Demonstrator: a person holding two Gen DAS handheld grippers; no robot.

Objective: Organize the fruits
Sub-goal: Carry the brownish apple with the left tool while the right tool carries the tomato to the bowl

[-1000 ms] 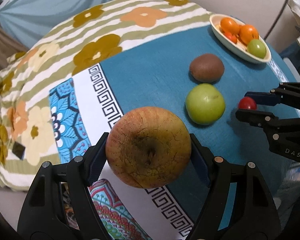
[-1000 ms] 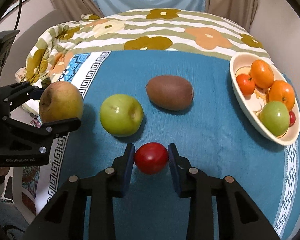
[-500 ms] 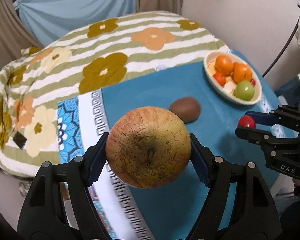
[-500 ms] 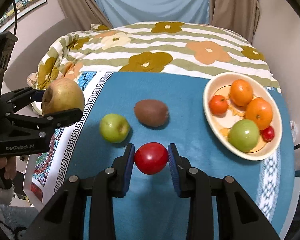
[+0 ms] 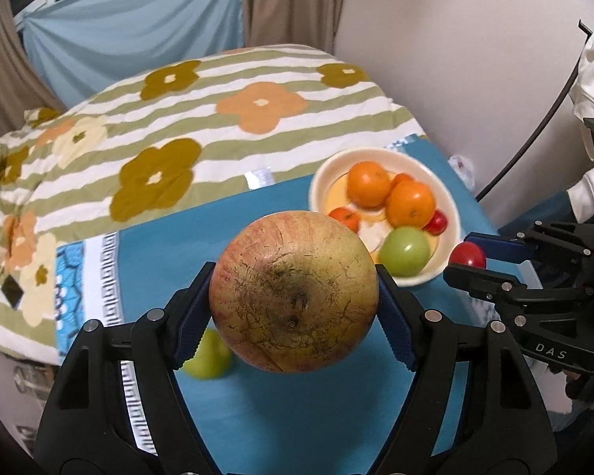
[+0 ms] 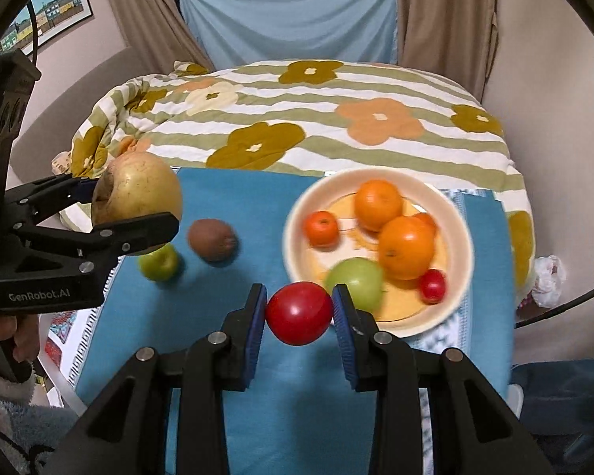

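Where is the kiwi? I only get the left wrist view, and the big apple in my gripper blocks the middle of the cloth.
Observer: The kiwi lies on the blue cloth, left of the bowl and outside it.
Operator: Is it touching the loose green apple?
Observer: No. The green apple sits to the kiwi's left with a gap of cloth between them.
Operator: How is the tomato seated on my right side?
Observer: The right gripper has one pad on each side of the tomato, roughly centred.
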